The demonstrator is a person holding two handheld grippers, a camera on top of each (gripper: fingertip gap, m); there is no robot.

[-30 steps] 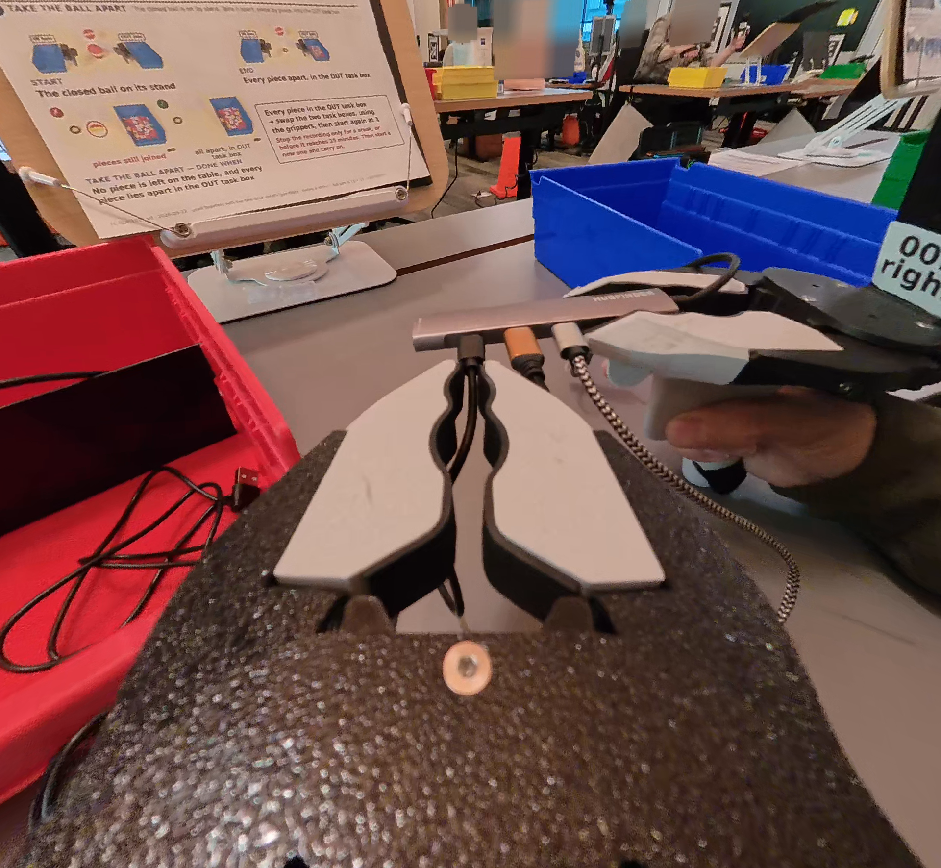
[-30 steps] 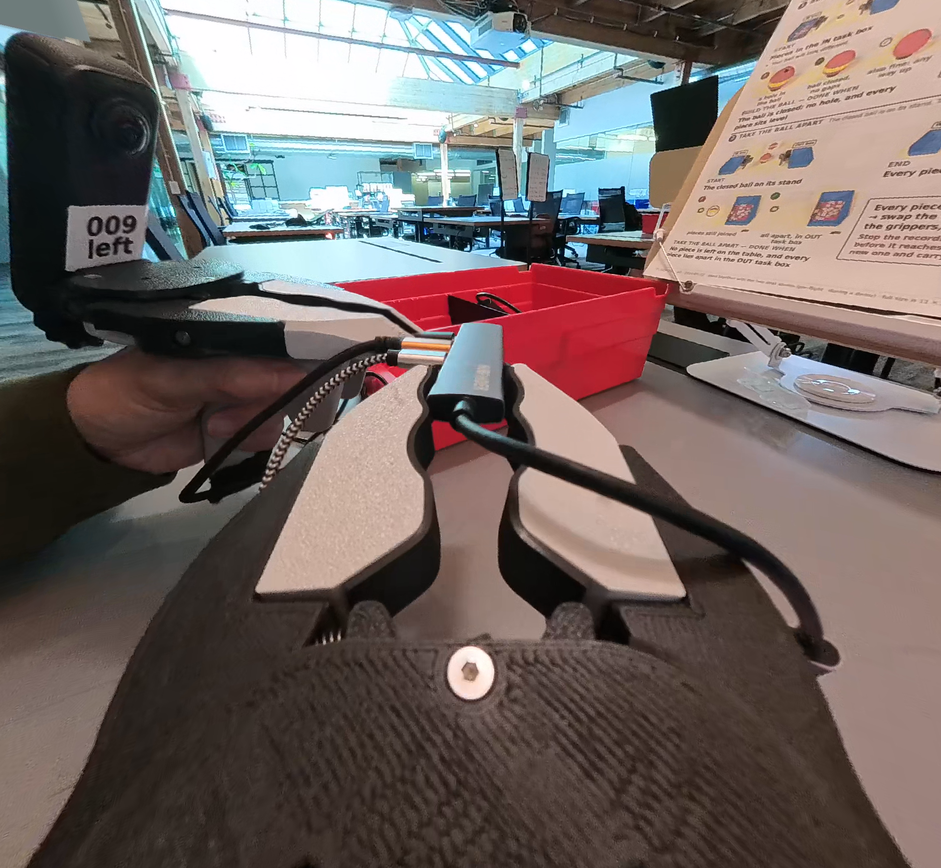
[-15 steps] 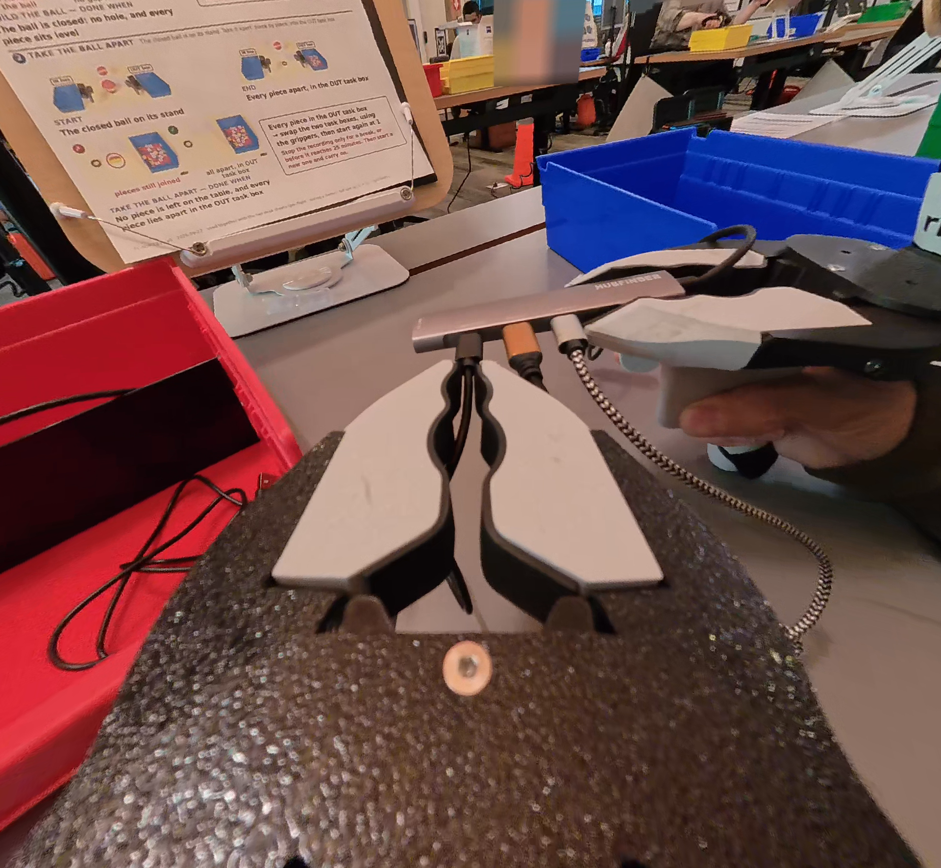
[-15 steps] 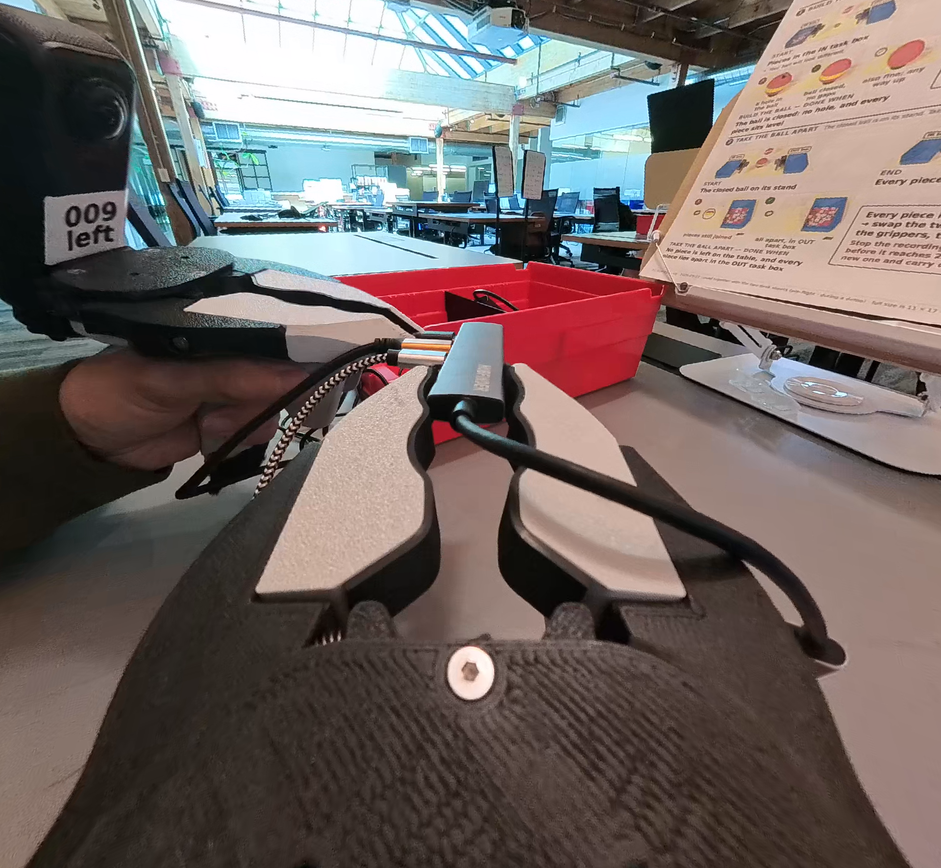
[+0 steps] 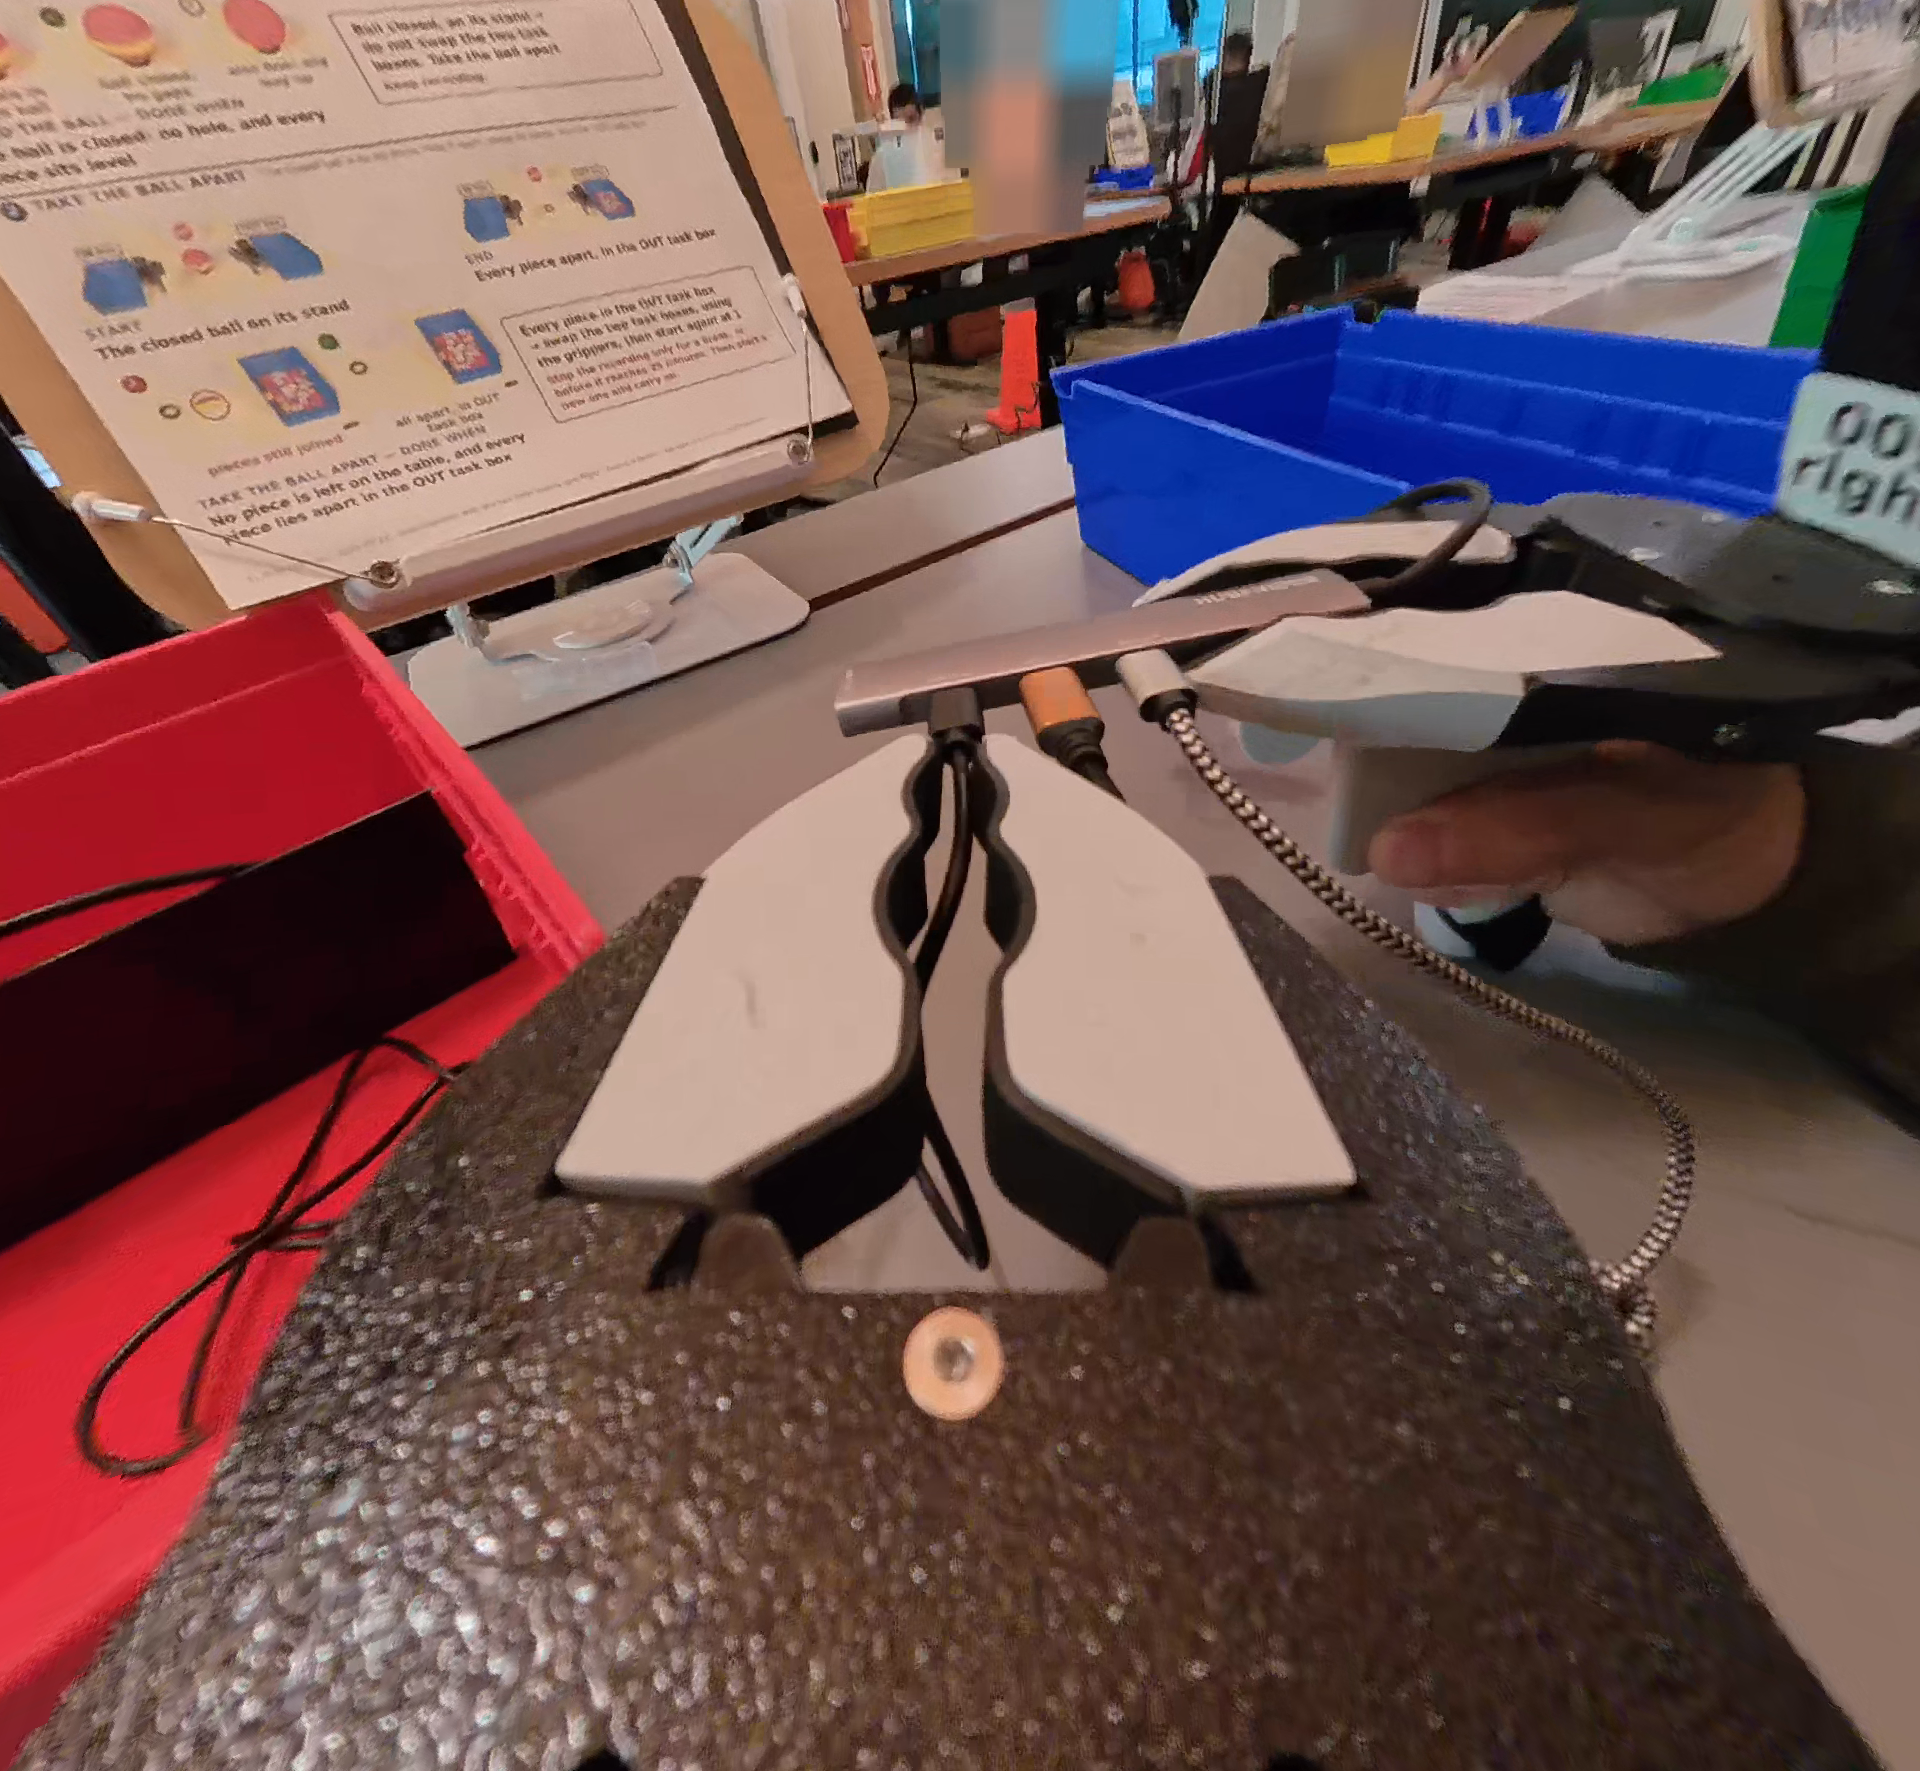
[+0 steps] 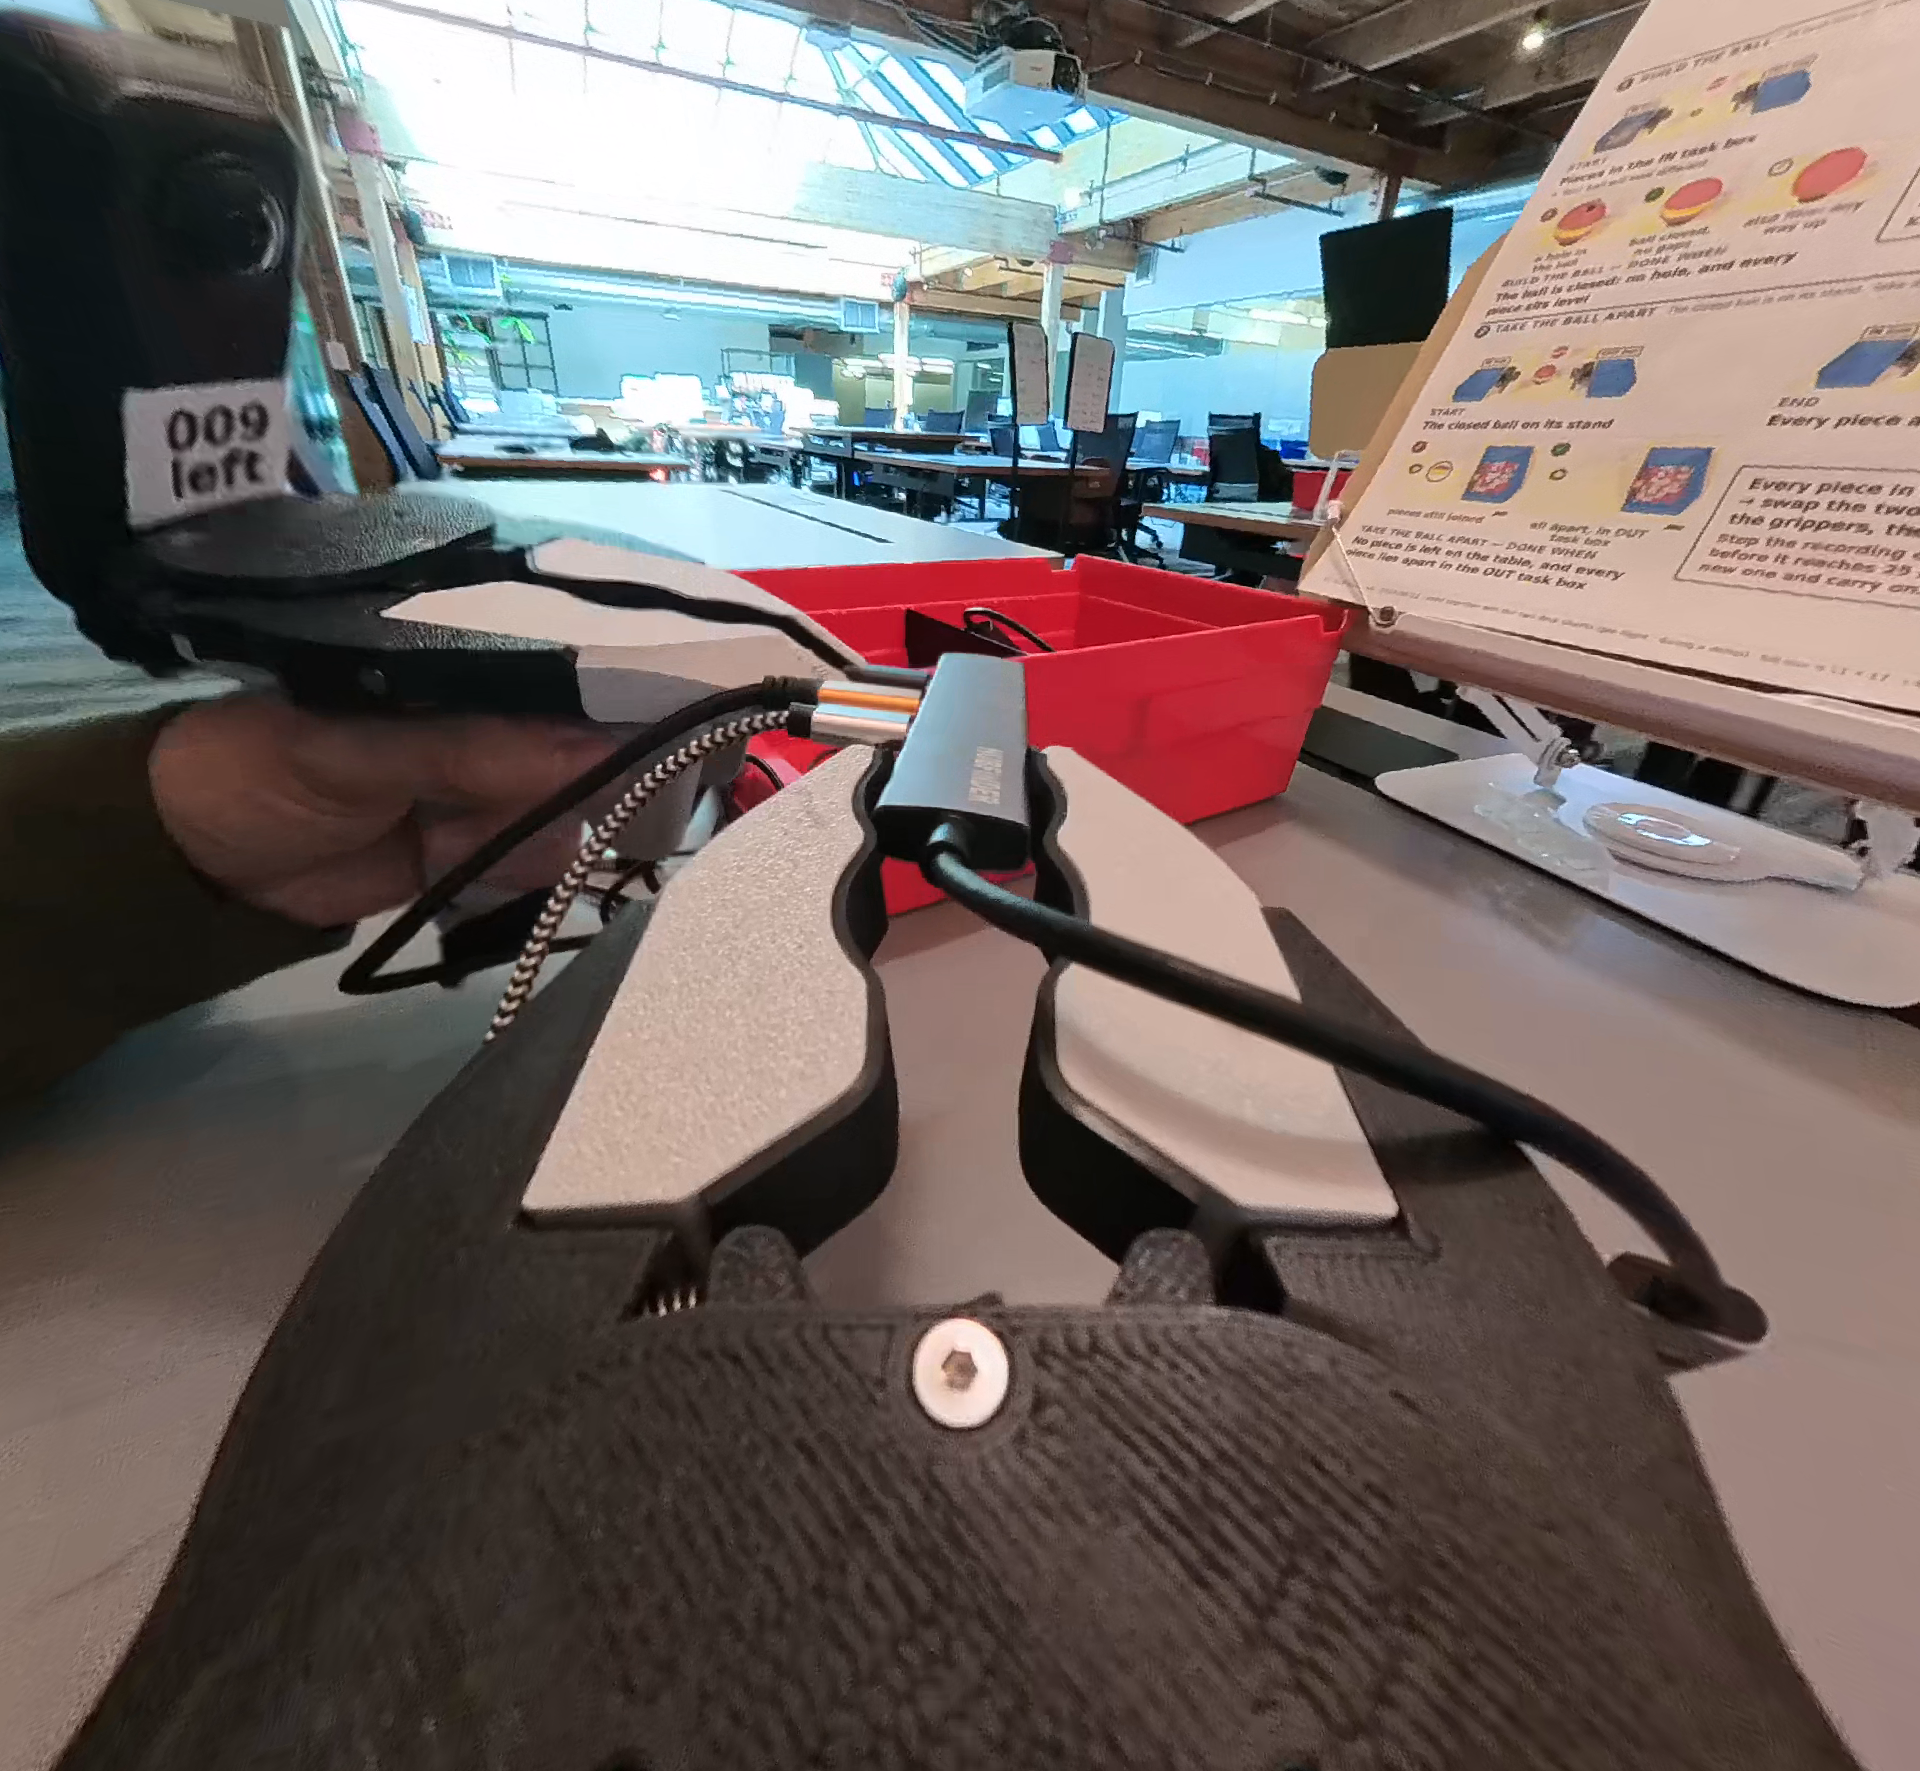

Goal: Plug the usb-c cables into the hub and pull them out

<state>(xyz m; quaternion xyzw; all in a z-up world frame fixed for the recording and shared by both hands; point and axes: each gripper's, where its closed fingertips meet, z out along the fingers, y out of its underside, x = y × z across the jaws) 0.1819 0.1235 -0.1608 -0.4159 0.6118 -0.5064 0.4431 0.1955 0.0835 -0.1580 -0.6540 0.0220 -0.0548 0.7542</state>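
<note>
Left wrist view: red bin (image 5: 208, 745) holds thin black cable (image 5: 239, 1233).

Left gripper (image 5: 958, 753) fingers now slightly farther apart around black cable (image 5: 948, 848); gap wider than a second ago. Hub (image 5: 1101, 639) tilted more, right end higher. Braided cable (image 5: 1455, 973) slack hangs in deeper loop.

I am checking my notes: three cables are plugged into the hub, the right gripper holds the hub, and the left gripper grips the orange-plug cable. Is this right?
Not quite. In the left wrist view the left gripper is shut on the black cable, not the orange-plug cable beside it. Three cables are indeed plugged into the hub, and the right gripper holds it.
</note>
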